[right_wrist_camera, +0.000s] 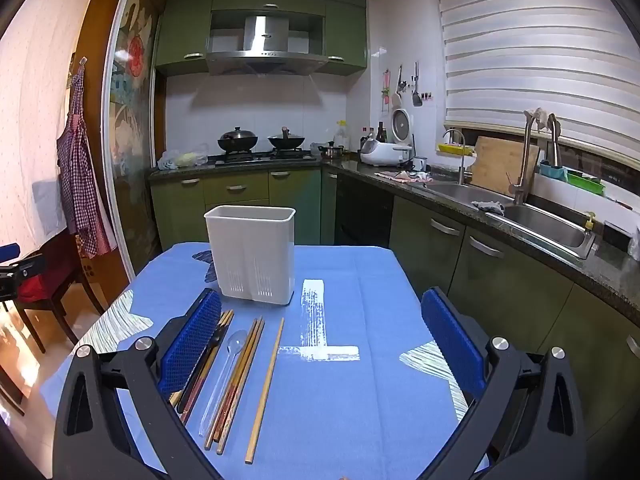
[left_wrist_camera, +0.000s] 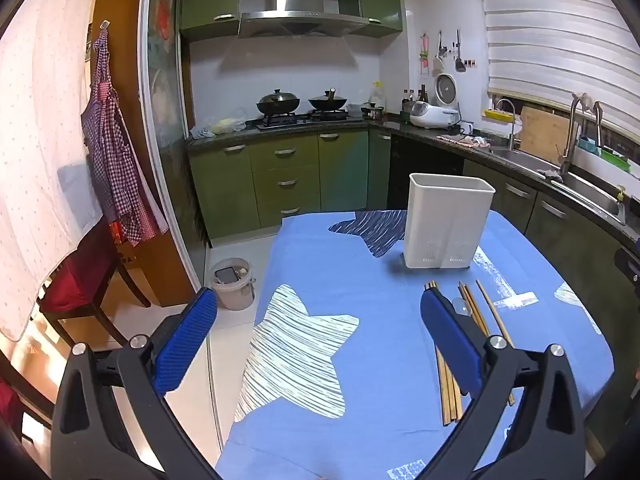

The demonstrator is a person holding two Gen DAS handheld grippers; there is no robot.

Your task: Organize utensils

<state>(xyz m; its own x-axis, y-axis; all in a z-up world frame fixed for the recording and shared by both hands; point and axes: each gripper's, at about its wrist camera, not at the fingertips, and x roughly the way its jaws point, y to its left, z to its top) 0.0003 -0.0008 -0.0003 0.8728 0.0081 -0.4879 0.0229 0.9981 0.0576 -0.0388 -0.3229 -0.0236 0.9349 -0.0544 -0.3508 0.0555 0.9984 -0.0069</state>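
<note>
Since the chopsticks (right_wrist_camera: 240, 376) are thin, stiff sticks lying flat on the blue cloth of the desk (right_wrist_camera: 352, 400), I judge them light but fiddly: they look smooth enough to roll or skid, and several lie touching side by side, so a pinch may lift more than one. I would take one near its middle so it does not tip, and the lone chopstick (right_wrist_camera: 265, 392) lying apart on the right of the group looks the easiest to start with. Among them lies a clear plastic spoon (right_wrist_camera: 224, 376), which I expect to be light, slick and hard to see against the cloth; its handle is the place to hold. A dark utensil (right_wrist_camera: 208, 356) lies just beside my right claw's left finger, partly hidden, and I cannot tell what it is. The white utensil holder (right_wrist_camera: 251, 254) stands upright just beyond the tips of the sticks, open at the top, light enough perhaps to slide if I knock it. My right claw (right_wrist_camera: 320, 344) hangs spread wide over the cloth, gripping nothing, and my left claw (left_wrist_camera: 316, 344) is likewise wide apart and empty, with the chopsticks partly under its right finger. Nothing else on the desk blocks the way; the kitchen sink (right_wrist_camera: 552, 228) and stove (right_wrist_camera: 260, 156) are well apart.
</note>
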